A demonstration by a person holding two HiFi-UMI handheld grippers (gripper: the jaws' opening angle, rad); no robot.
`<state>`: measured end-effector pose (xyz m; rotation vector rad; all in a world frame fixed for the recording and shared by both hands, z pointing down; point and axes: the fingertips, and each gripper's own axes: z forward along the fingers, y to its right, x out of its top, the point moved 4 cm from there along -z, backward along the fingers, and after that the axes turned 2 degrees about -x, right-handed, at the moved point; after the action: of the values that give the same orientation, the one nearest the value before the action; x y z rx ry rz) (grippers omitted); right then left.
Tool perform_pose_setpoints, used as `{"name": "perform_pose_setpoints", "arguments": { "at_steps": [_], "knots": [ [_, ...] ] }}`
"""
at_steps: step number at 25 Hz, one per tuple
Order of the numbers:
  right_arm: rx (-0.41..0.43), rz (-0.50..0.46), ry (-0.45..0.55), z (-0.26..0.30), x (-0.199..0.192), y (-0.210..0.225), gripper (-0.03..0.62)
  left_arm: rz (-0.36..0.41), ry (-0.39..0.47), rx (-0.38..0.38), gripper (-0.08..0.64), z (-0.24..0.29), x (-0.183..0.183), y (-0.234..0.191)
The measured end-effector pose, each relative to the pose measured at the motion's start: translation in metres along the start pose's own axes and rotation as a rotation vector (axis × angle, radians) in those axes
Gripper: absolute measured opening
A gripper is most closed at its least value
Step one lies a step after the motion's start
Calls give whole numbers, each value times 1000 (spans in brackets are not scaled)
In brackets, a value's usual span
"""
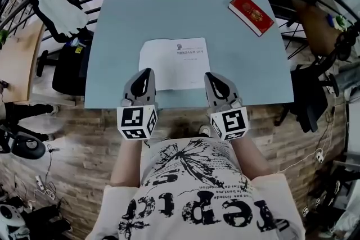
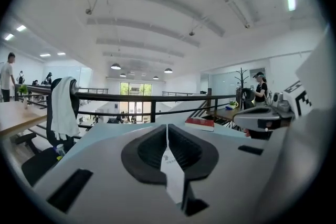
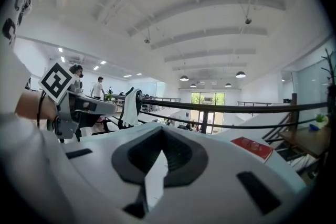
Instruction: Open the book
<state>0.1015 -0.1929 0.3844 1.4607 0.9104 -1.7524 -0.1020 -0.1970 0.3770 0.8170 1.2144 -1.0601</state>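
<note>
**Left gripper**: the jaws are found closed tip to tip. Only a pale sliver is seen through the slit behind them, and no page or cover is judged to be held.

**Right gripper**: the jaws are likewise closed, with nothing gripped.

**Position:** both grippers are held roughly level above the near edge of the table. The left tip is placed over the near left corner of the book, and the right tip just beside its right edge.

**Book:** it is seen lying flat, white face up, with print near its far right corner. Whether it is already open cannot be determined. A red book is noted well apart, at the far right corner.

**Recommendation (judgement only):**
- One pair of jaws is to be reopened narrowly and lowered to the free edge, so that the cover alone is taken.
- The book is to be steadied by the other gripper near the spine, since sliding on the smooth top is to be expected.
</note>
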Motion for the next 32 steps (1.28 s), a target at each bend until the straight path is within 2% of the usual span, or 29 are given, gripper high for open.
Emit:
{"name": "perform_pose_setpoints", "arguments": {
  "at_steps": [5,10,13,19,32],
  "knots": [
    [2,-32,23,-7,8,10,9,38,66,-68,25,-3,13,26],
    [6,-45,32,-11,11,14,8,45,87,-127,25,-3,13,43],
    [17,-45,31,-10,13,13,8,36,85,-139,25,-2,11,48],
    [40,-61,30,-11,12,5,8,68,61,-163,25,-5,5,52],
    [34,-47,30,-20,13,-1,8,39,72,-168,25,-17,2,54]
  ]
}}
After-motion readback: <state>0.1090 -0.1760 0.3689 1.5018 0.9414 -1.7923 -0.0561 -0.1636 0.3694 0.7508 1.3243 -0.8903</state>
